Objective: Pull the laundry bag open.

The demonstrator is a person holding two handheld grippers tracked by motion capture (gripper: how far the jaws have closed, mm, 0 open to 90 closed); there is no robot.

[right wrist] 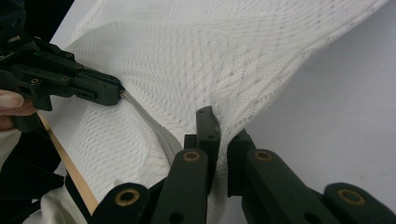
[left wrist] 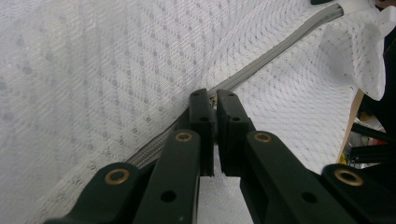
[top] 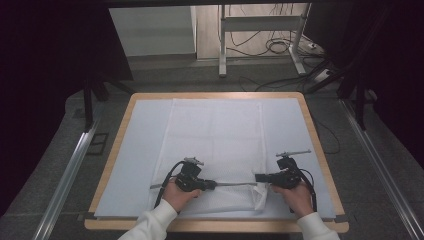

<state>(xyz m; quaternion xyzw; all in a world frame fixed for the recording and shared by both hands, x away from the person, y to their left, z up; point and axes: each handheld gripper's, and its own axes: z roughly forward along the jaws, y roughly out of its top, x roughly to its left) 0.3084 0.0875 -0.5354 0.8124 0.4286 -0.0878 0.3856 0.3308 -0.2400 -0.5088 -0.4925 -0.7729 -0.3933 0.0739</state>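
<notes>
A white mesh bag (top: 215, 135) lies flat on the table, its grey zipper (top: 235, 184) running along the near edge. My left gripper (top: 214, 185) points right and is shut on the zipper pull; in the left gripper view the jaws (left wrist: 215, 100) pinch a small metal tab where the zipper (left wrist: 271, 58) begins. My right gripper (top: 257, 177) points left, facing it, and is shut on the bag's near right corner. In the right gripper view its jaws (right wrist: 224, 128) clamp bunched mesh (right wrist: 210, 46), with the left gripper (right wrist: 119, 95) farther off along the zipper (right wrist: 140, 112).
A pale sheet (top: 140, 150) covers the wooden table (top: 120, 130), whose front edge (right wrist: 70, 165) runs just below the hands. Beyond the table stand a metal desk frame (top: 222, 45) and floor cables (top: 280, 47). Rails (top: 70, 170) flank the table.
</notes>
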